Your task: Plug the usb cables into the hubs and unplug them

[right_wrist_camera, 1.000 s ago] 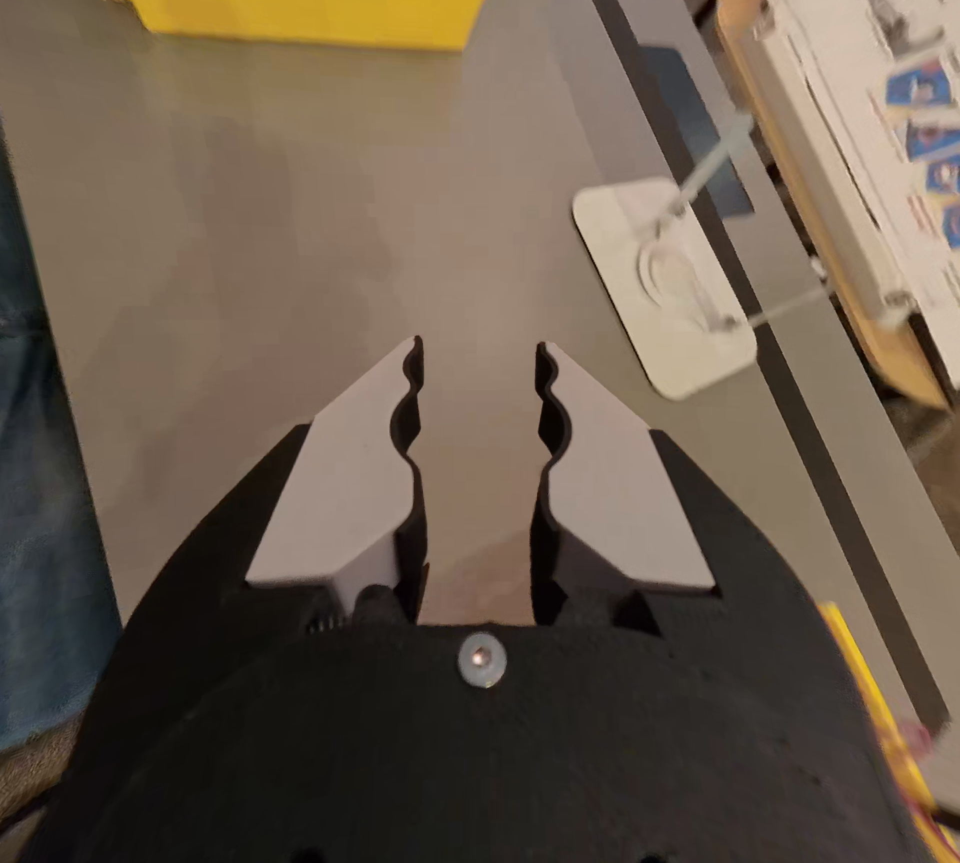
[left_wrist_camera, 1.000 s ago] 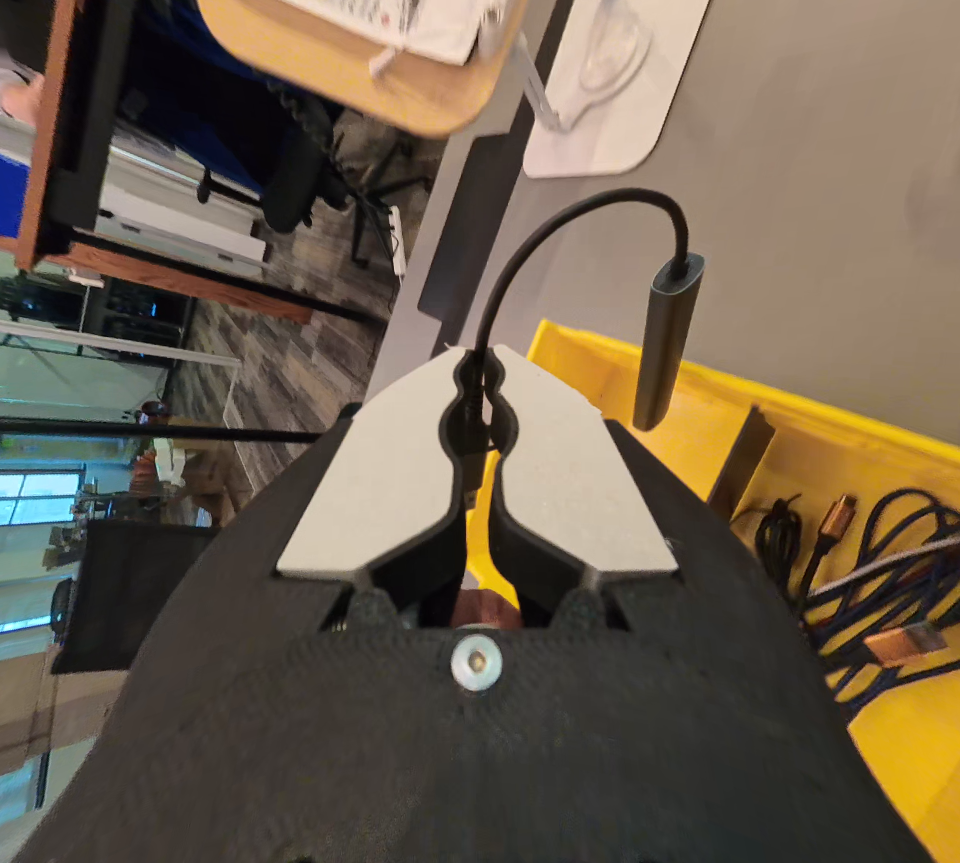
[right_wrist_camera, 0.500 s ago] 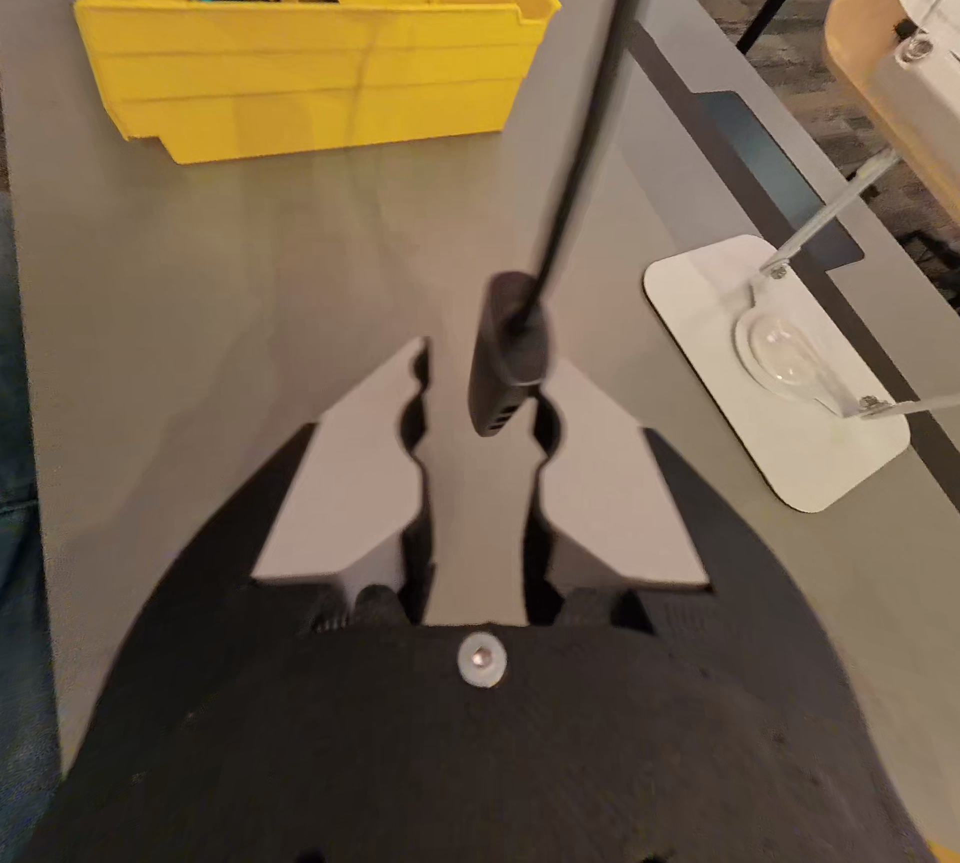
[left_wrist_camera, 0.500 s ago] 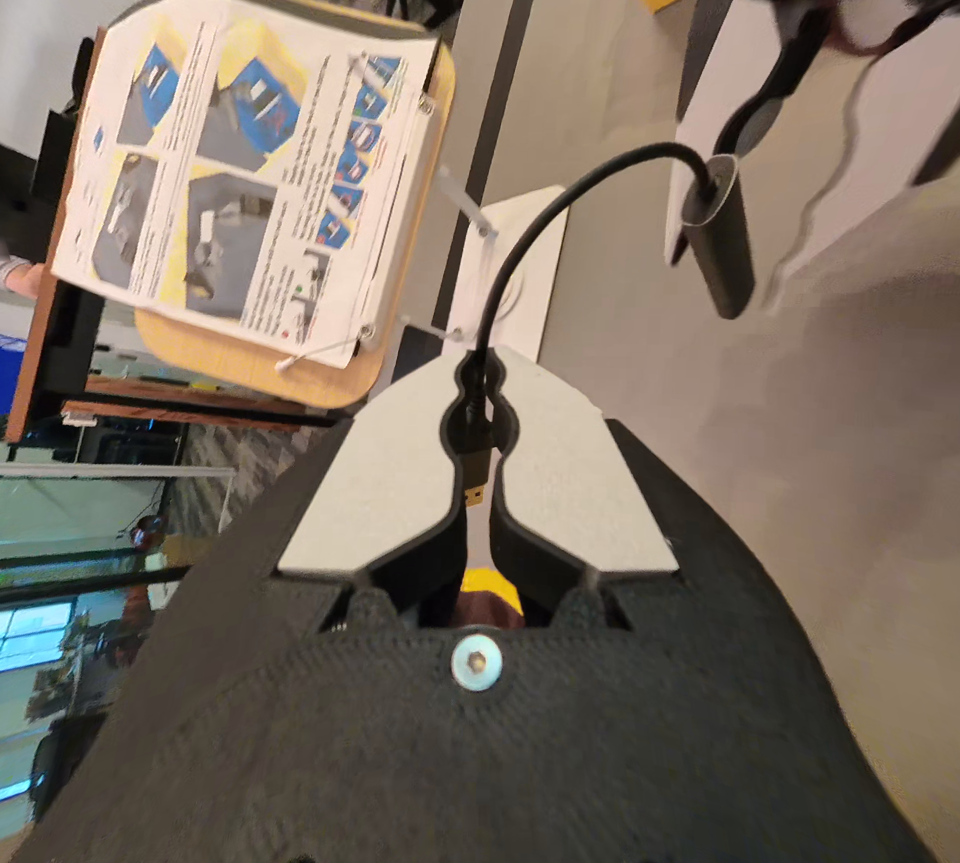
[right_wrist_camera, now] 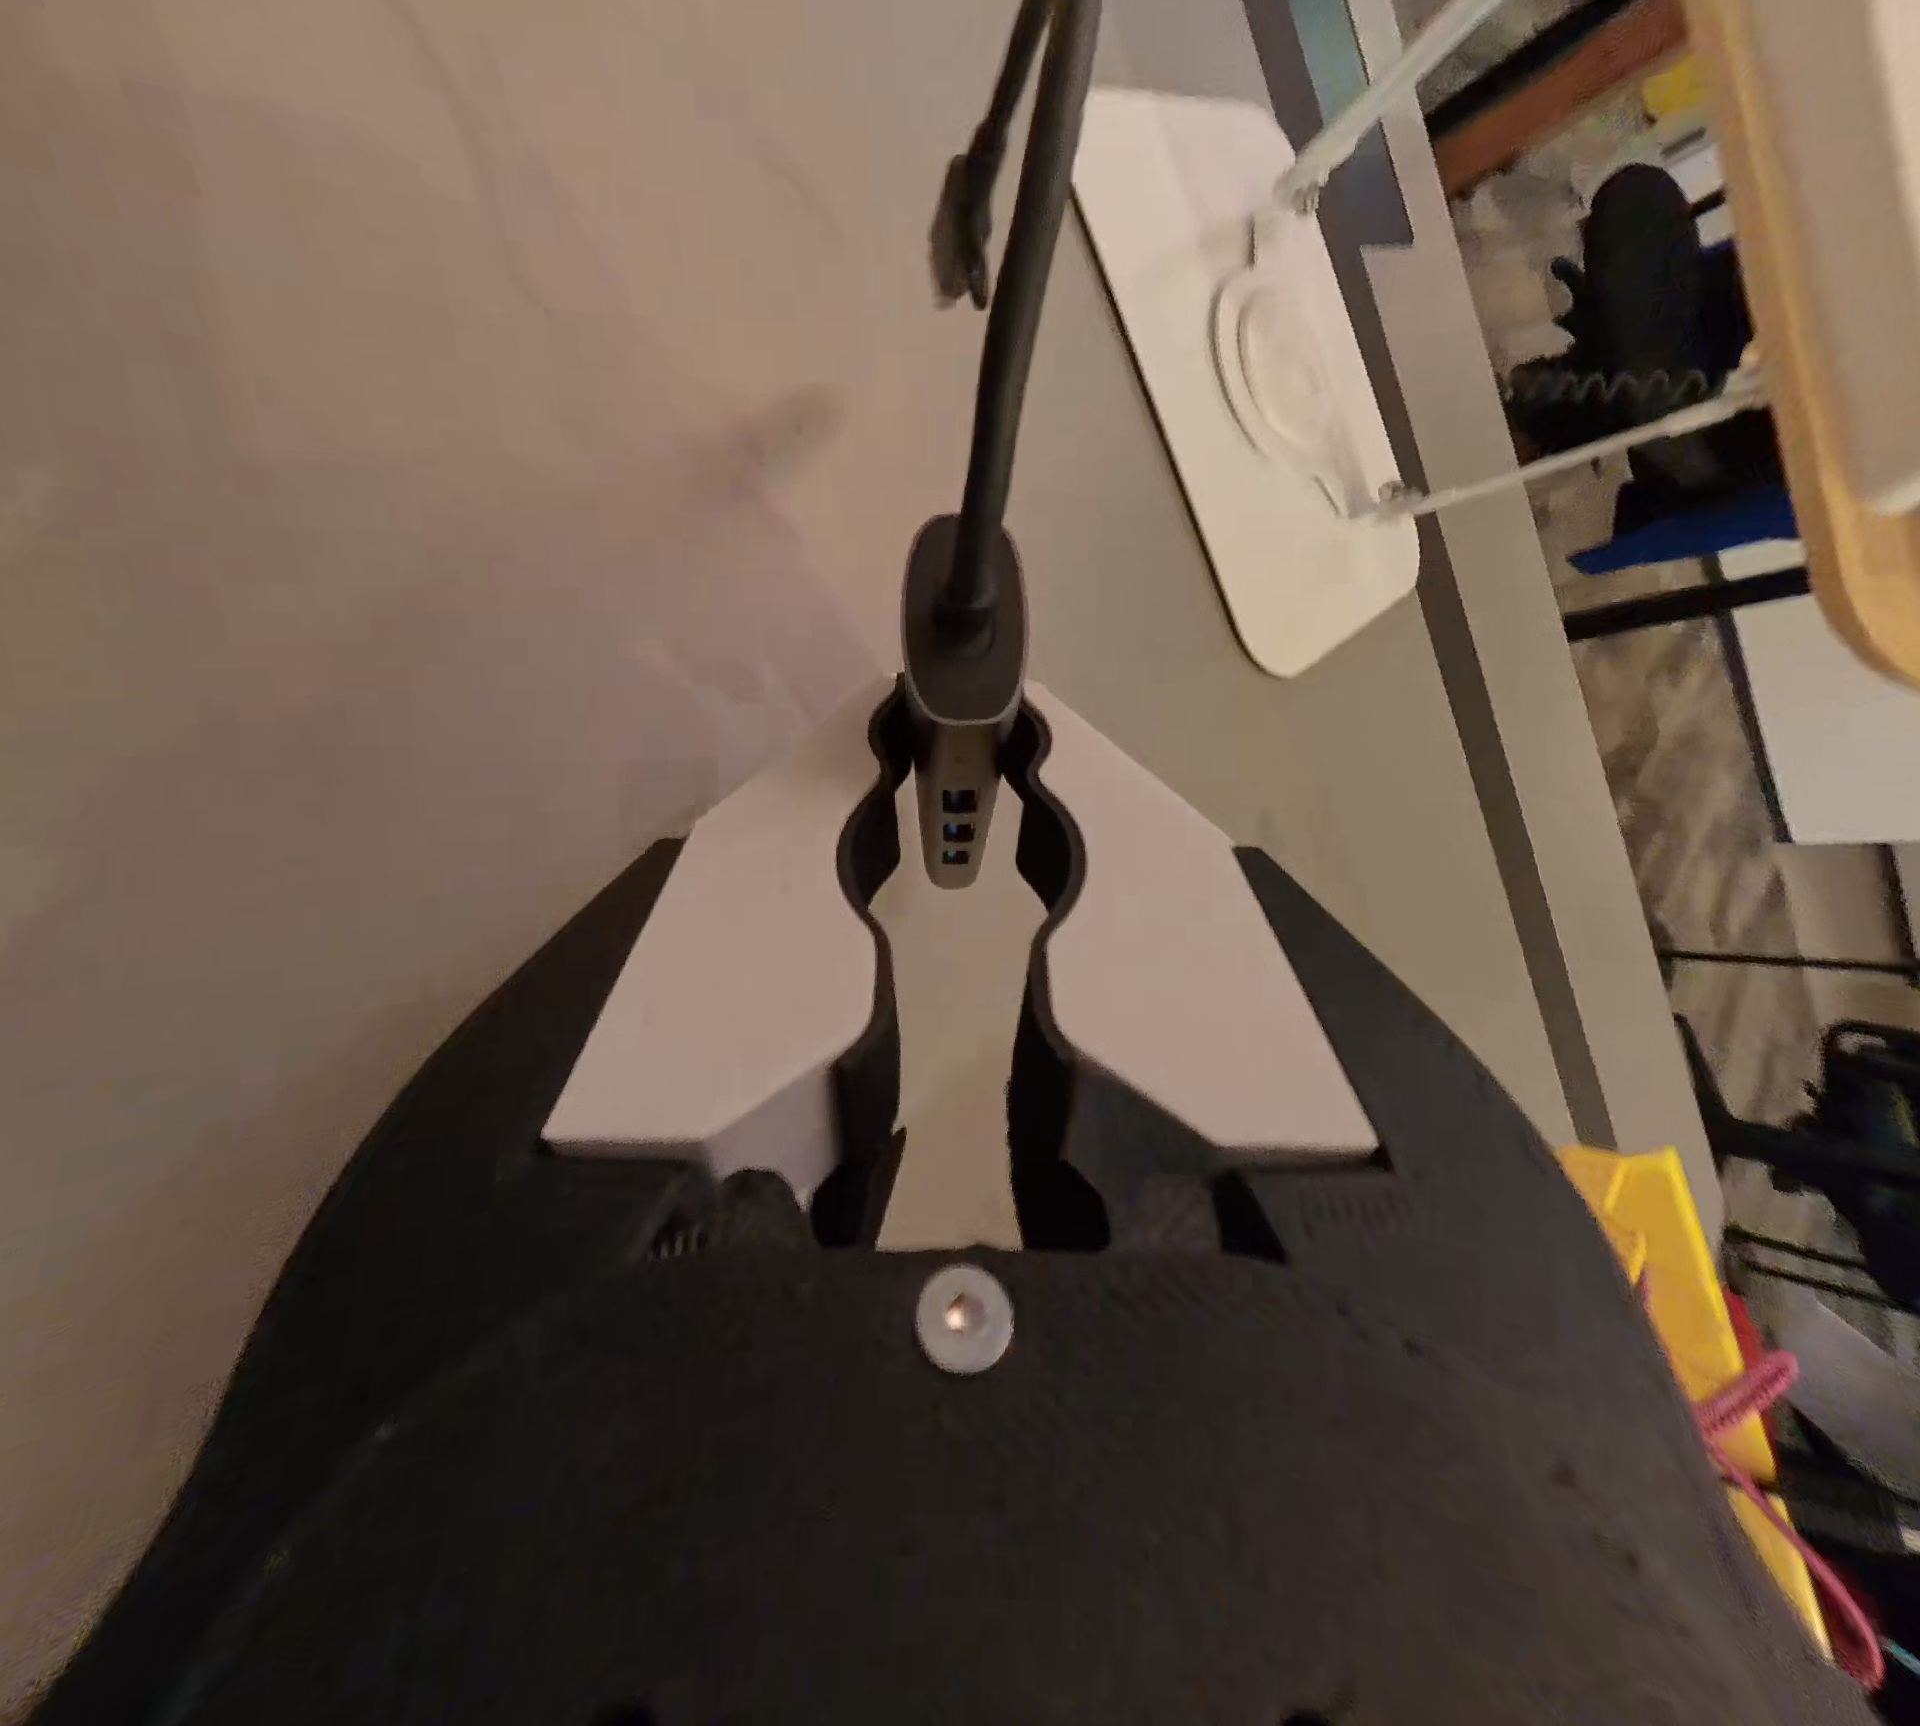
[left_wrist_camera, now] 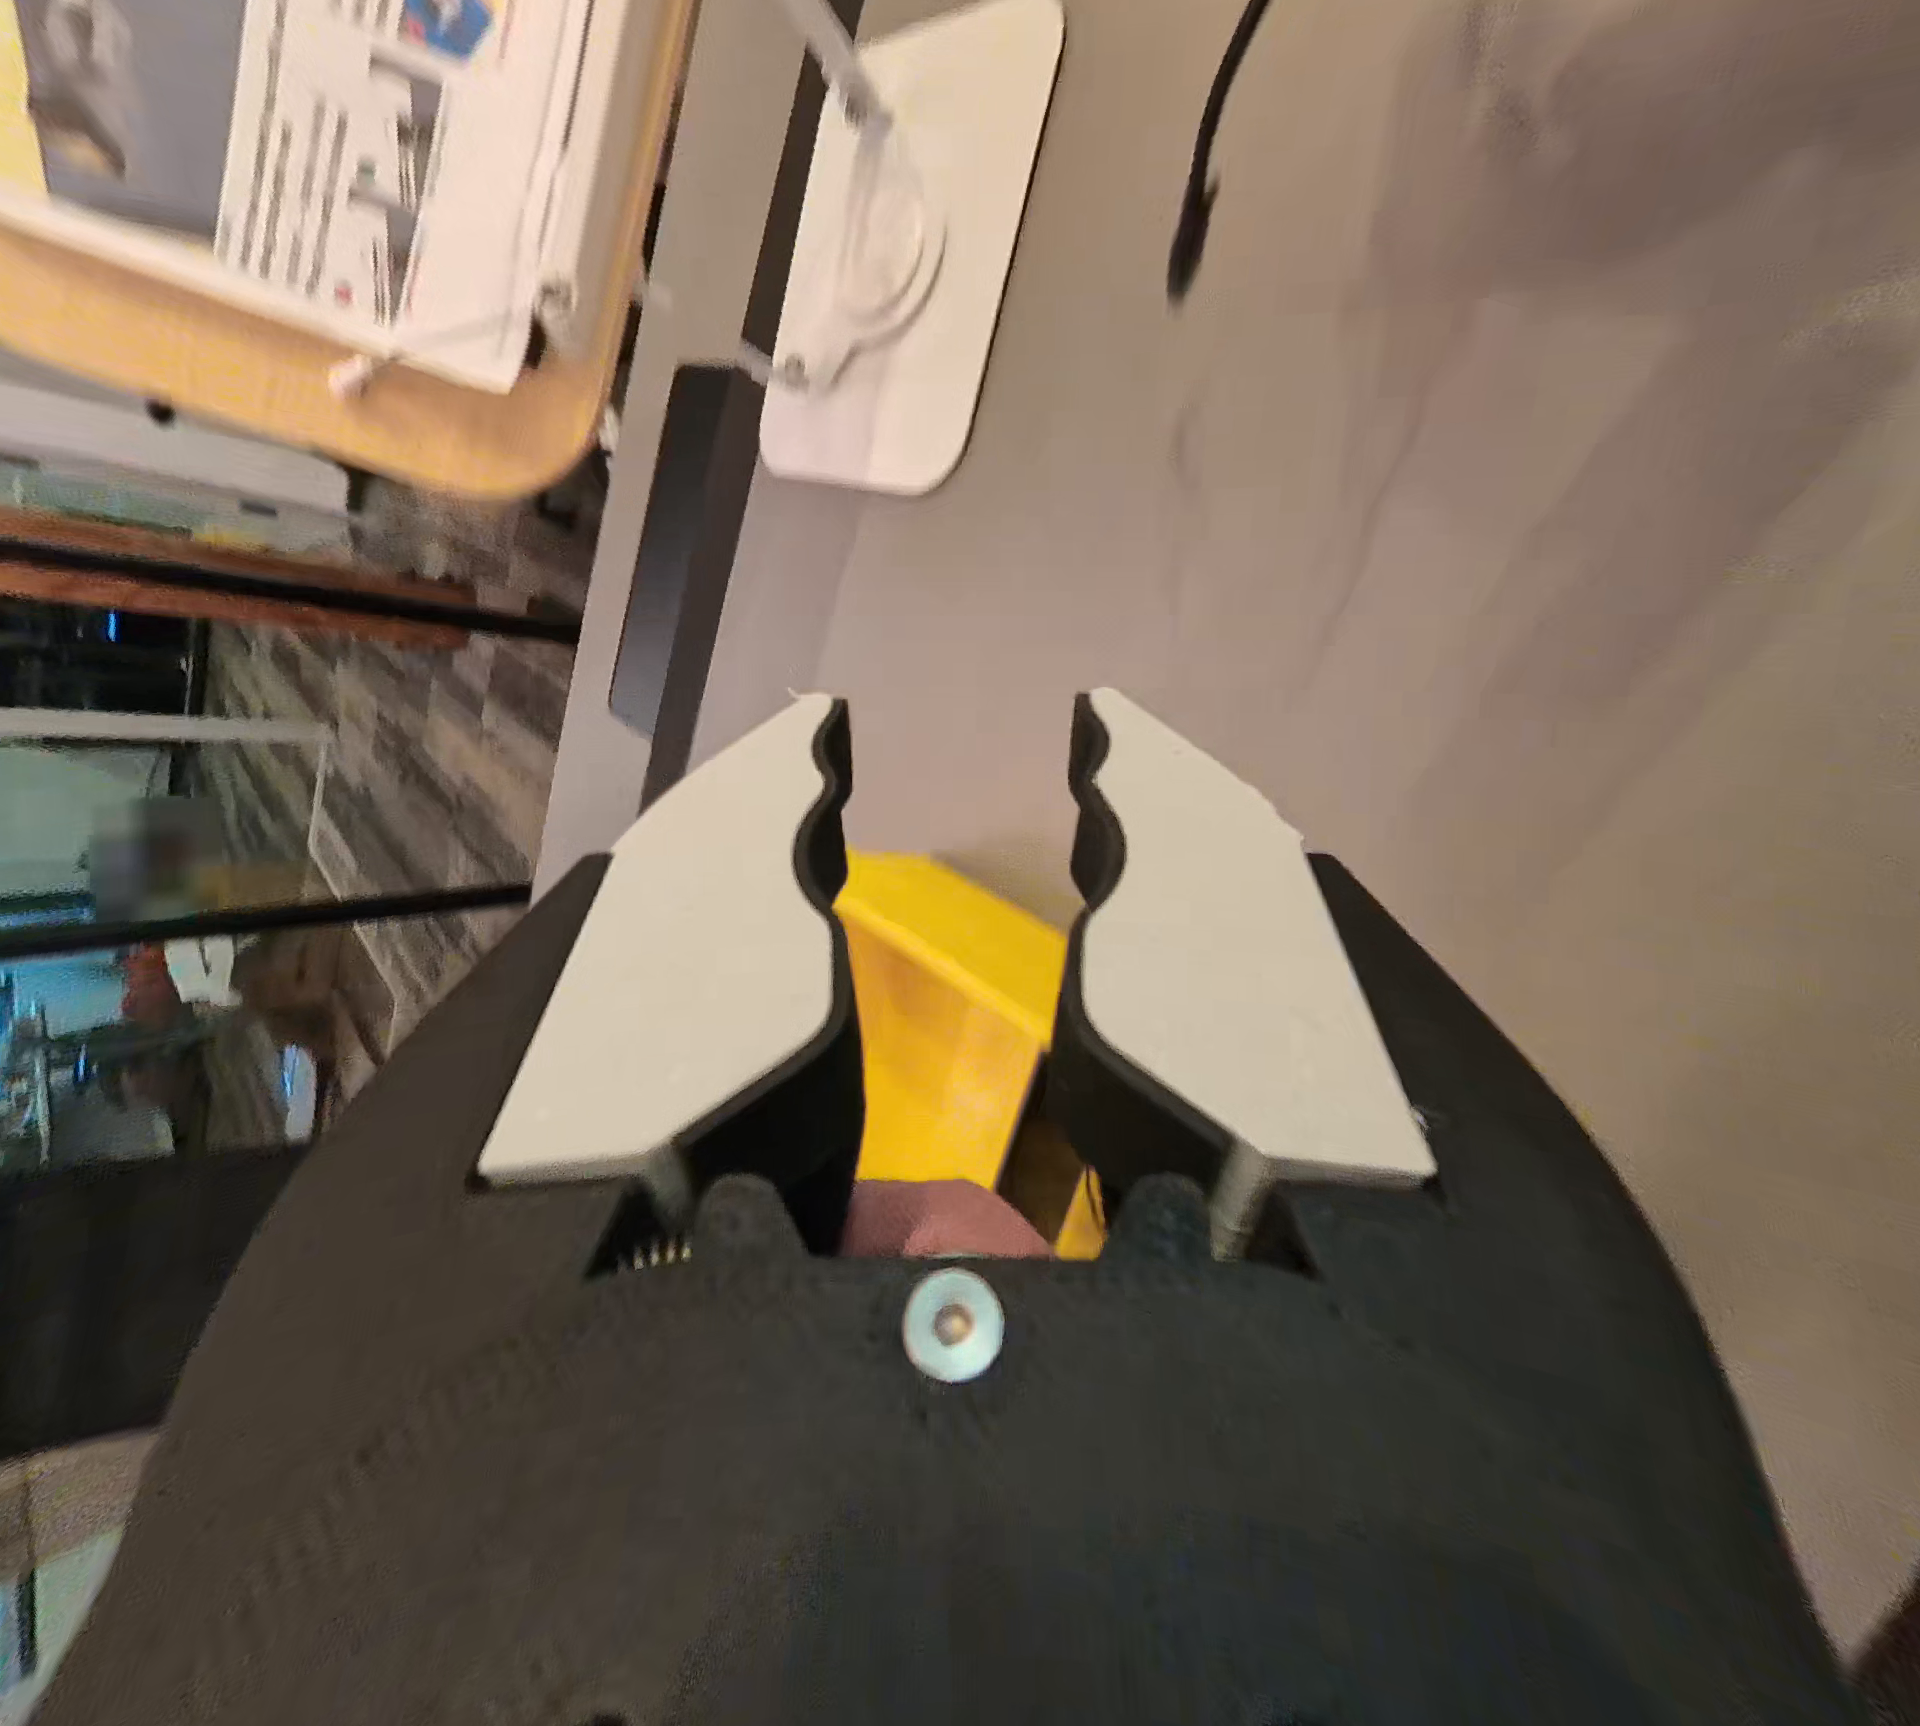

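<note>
My right gripper [right_wrist_camera: 958,710] is shut on a dark grey USB hub [right_wrist_camera: 961,720], held above the grey table with its blue ports facing the camera. The hub's short black cable [right_wrist_camera: 1023,242] arcs up and over, and its plug [right_wrist_camera: 961,237] hangs free. My left gripper [left_wrist_camera: 958,720] is open and empty over the table. In the left wrist view the hub's cable [left_wrist_camera: 1247,24] and hanging plug [left_wrist_camera: 1184,242] show at the top right, apart from my fingers.
A yellow bin [left_wrist_camera: 935,1032] lies below my left gripper. Another yellow bin edge [right_wrist_camera: 1652,1281] with a pink cable [right_wrist_camera: 1756,1396] is at the right. A white stand base [left_wrist_camera: 914,242] holds a board with printed sheets [left_wrist_camera: 312,66] at the table's far edge. Spacing between my two grippers at the tips: around 25 cm.
My left gripper let go of the hub's plug and opened. My right gripper closed on the hub body and now carries it, with the cable dangling.
</note>
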`<state>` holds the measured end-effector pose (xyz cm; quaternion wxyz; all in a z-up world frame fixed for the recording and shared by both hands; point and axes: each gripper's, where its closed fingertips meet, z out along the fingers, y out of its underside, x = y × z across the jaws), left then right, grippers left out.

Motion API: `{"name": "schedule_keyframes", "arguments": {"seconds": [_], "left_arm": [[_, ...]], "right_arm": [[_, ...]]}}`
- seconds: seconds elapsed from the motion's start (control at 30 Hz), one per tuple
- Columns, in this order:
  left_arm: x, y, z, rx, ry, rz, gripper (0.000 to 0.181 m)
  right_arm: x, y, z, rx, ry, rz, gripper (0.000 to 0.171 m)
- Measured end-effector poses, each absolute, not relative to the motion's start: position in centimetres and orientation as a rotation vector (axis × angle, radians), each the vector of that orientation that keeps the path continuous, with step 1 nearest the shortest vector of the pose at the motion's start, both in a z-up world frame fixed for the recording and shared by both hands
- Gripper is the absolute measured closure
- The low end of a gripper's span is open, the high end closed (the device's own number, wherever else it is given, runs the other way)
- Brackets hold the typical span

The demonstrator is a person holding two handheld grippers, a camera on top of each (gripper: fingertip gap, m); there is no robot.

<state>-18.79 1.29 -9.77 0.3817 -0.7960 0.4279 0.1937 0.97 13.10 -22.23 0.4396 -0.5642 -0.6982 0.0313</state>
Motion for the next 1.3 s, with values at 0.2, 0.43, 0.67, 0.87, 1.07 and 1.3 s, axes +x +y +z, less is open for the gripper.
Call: {"name": "schedule_keyframes", "arguments": {"seconds": [0.2, 0.43, 0.67, 0.87, 1.07, 1.3], "left_arm": [[-27.8, -6.1, -12.8, -2.275, 1.059, 0.54, 0.14], [-33.7, -11.5, -20.3, -2.548, 1.011, 0.454, 0.139], [-35.8, -13.2, -24.5, -2.656, 1.103, 0.467, 0.136], [-35.1, -12.4, -25.6, -2.642, 1.19, 0.397, 0.134], [-34.1, -13.1, -26.7, -2.612, 1.341, 0.315, 0.148], [-33.7, -13.1, -27.4, -2.609, 1.378, 0.298, 0.167]], "right_arm": [[3.0, 13.5, -24.3, -1.297, -1.763, -0.114, 0.157], [3.4, 11.7, -25.8, -1.137, -1.896, -0.281, 0.154], [4.7, 10.4, -27.3, -1.112, -2.024, -0.31, 0.149], [5.3, 9.7, -27.3, -1.151, -2.097, -0.252, 0.146], [5.5, 9.3, -27.3, -1.151, -2.109, -0.222, 0.146], [5.5, 9.3, -27.3, -1.163, -2.097, -0.205, 0.146]]}}
